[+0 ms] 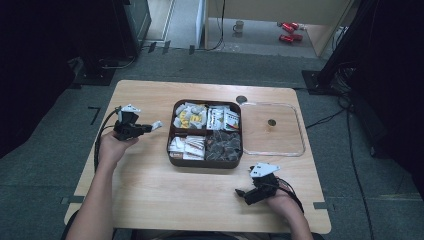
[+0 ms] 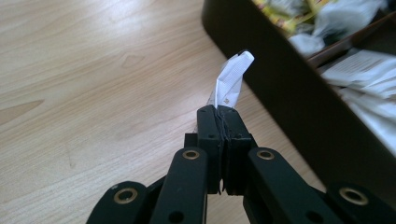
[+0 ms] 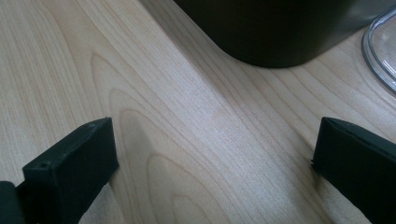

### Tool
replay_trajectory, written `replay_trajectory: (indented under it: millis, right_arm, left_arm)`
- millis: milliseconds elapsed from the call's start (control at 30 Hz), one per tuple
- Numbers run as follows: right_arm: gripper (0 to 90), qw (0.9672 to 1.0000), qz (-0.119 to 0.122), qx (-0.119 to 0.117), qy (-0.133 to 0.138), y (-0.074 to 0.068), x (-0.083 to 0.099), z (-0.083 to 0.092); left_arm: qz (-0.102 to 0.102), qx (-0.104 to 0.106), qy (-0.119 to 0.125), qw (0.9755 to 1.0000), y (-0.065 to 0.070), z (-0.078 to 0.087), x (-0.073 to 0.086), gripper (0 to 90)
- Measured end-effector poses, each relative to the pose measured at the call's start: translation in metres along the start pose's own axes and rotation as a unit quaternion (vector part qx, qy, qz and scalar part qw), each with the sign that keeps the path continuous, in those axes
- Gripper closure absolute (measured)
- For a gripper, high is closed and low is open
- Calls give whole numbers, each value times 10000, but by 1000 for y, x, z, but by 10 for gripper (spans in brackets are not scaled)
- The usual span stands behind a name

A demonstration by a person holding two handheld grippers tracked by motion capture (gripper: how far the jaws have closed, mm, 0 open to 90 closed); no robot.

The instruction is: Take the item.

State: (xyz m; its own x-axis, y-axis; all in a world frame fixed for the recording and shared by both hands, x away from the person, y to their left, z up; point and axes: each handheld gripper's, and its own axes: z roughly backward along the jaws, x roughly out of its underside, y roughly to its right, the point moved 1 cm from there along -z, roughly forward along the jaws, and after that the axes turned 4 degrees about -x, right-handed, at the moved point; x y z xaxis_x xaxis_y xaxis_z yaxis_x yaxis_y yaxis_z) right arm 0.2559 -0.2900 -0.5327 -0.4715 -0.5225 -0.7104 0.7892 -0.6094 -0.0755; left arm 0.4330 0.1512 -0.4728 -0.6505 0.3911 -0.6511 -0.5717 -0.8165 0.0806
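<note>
bright light on the table [image 1: 150,190], dark surroundings (gripper views blurred at edges).

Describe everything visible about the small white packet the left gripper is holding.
The white packet is a small, flat sachet that looks like paper, with faint dark print on one face. Its lower end is pinched between the shut jaws of the left gripper, and the free end sticks out, slightly folded at the tip. It hangs above the wooden table, just left of the dark compartment tray, apart from it.

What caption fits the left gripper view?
Left gripper shut on a white paper packet, beside the dark compartment tray on the wooden table.
</note>
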Motion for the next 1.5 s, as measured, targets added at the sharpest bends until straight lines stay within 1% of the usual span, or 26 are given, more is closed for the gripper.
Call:
replay_trajectory:
  millis: [33, 67, 133, 200, 433, 500, 567, 633, 667, 733, 833, 867, 1033, 1067, 1133, 1233, 1267, 1300, 1400, 1500]
  right_arm:
    - [0, 10000, 0, 0, 0, 0, 0, 0]
    - [0, 10000, 0, 2, 0, 0, 0, 0]
    - [0, 10000, -1, 2, 1, 0, 0, 0]
    - [0, 10000, 2, 2, 1, 0, 0, 0]
    - [0, 10000, 2, 4, 1, 0, 0, 0]
    - [0, 10000, 5, 5, 1, 0, 0, 0]
    - [0, 10000, 1, 9, 0, 0, 0, 0]
    - [0, 10000, -1, 11, 0, 0, 0, 0]
    - [0, 10000, -6, 17, 3, 0, 0, 0]
    - [0, 10000, -6, 20, 3, 0, 0, 0]
    - [0, 10000, 1, 17, 3, 0, 0, 0]
    - [0, 10000, -6, 24, -2, -1, 0, 0]
    - [0, 10000, -3, 22, 1, 0, 0, 0]
    - [0, 10000, -4, 17, 2, 0, 0, 0]
    - [0, 10000, -6, 21, 0, -1, 0, 0]
    - [0, 10000, -9, 23, -2, -1, 0, 0]
    - [0, 10000, -12, 20, -3, -1, 0, 0]
    - [0, 10000, -12, 20, -3, -1, 0, 0]
    - [0, 10000, -12, 20, -3, -1, 0, 0]
    - [0, 10000, -14, 18, -6, -1, 0, 0]
  left_arm:
    - [0, 0, 0, 10000, 0, 0, 0, 892]
    - [-36, -96, -59, 9999, -1, -5, 1, 892]
    - [-61, -134, -127, 9998, -1, -10, 2, 891]
    - [-136, -187, -213, 9995, 0, -14, 3, 889]
    - [-258, -156, -253, 9992, 5, -22, 3, 873]
    - [-297, -130, -341, 9989, 7, -25, 4, 868]
    - [-331, -127, -372, 9987, 8, -29, 4, 850]
    - [-322, -132, -359, 9987, 8, -30, 4, 835]
    - [-280, -147, -346, 9989, 8, -31, 4, 822]
    - [-295, -162, -360, 9988, 7, -31, 4, 812]
    - [-276, -163, -364, 9988, 7, -30, 4, 767]
    - [-227, -104, -321, 9992, 7, -29, 4, 748]
    - [-169, -36, -217, 9996, 7, -24, 3, 698]
    - [-112, 16, -169, 9998, 6, -21, 3, 686]
    - [-83, 37, -134, 9999, 6, -17, 2, 677]
    - [-70, 19, -101, 9999, 5, -14, 3, 669]
    - [-51, -8, -37, 10000, 4, -10, 3, 664]
    - [-51, -8, -37, 10000, 4, -10, 3, 654]
    - [15, -131, 50, 9999, 1, -3, 6, 620]
    - [55, -155, 83, 9998, -1, 0, 8, 605]
